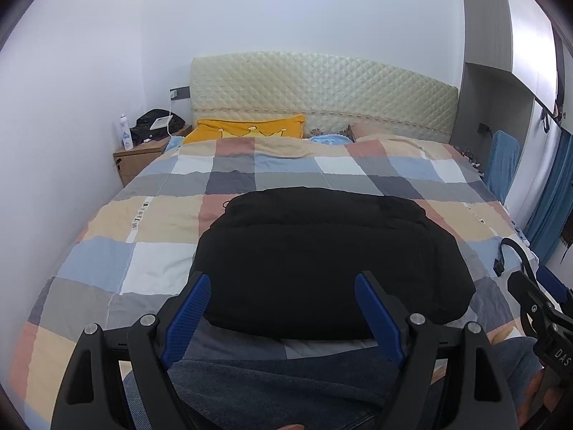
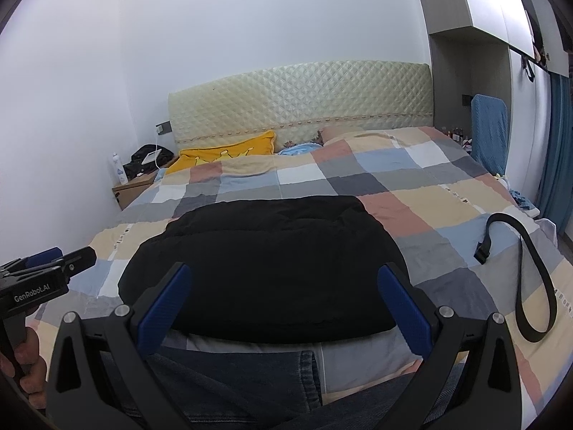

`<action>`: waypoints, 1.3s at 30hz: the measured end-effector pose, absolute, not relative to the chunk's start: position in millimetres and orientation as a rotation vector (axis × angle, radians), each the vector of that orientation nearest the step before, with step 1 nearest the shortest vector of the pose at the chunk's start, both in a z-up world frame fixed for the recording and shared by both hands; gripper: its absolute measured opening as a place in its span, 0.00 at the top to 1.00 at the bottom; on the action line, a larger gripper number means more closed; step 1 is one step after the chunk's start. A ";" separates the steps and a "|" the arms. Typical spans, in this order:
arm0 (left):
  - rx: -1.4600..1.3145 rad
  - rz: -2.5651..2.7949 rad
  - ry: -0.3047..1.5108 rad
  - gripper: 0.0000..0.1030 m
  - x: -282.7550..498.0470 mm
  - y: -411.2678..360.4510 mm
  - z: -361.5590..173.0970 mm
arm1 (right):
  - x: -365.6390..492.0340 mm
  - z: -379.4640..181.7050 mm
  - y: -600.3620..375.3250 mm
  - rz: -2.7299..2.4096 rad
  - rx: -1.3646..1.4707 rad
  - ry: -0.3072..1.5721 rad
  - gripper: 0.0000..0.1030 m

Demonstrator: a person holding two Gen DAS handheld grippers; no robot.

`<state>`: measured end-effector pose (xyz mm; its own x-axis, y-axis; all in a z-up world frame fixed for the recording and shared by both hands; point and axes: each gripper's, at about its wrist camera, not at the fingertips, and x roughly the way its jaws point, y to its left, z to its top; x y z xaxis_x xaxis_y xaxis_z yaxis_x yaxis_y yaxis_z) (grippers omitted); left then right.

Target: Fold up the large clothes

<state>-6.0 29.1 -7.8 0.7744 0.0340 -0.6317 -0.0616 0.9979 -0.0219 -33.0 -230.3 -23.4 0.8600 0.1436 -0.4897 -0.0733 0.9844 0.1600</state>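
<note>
A black padded garment (image 1: pixel 322 251) (image 2: pixel 265 261) lies folded into a thick rectangle on the checked bedcover (image 1: pixel 150 222) (image 2: pixel 429 215), close to the near edge. My left gripper (image 1: pixel 283 279) hovers just short of the garment's near edge, open, its blue pads (image 1: pixel 189 311) holding nothing. My right gripper (image 2: pixel 284 268) hangs the same way a little further right, open and holding nothing between its pads (image 2: pixel 404 308). Each gripper shows at the edge of the other's view: the right gripper (image 1: pixel 537 294) and the left gripper (image 2: pixel 53 261).
A person's jeans-clad legs (image 1: pixel 286 376) (image 2: pixel 232 376) lie under both grippers. A black strap (image 2: pixel 533 268) (image 1: pixel 508 247) loops on the cover right of the garment. A yellow pillow (image 1: pixel 247 129) leans at the headboard; a nightstand (image 1: pixel 139 157) with a bottle (image 1: pixel 125 132) stands far left.
</note>
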 end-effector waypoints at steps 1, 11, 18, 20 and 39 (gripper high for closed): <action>-0.041 0.050 0.683 0.20 -6.0 28.8 -7.3 | -33.0 -23.6 -230.7 0.114 0.139 0.522 0.00; -0.018 0.036 0.667 0.20 -3.6 21.3 1.6 | -36.7 -16.1 -231.9 0.103 0.141 0.510 0.00; -0.011 0.029 0.670 0.20 -2.2 19.2 2.2 | -35.7 -13.8 -230.8 0.104 0.138 0.509 0.00; -0.015 0.029 0.672 0.20 -1.3 19.4 1.9 | -35.7 -13.3 -230.2 0.105 0.133 0.509 0.00; -0.018 0.027 0.678 0.20 0.6 22.0 -0.7 | -30.5 -16.4 -215.8 0.113 0.111 0.516 0.00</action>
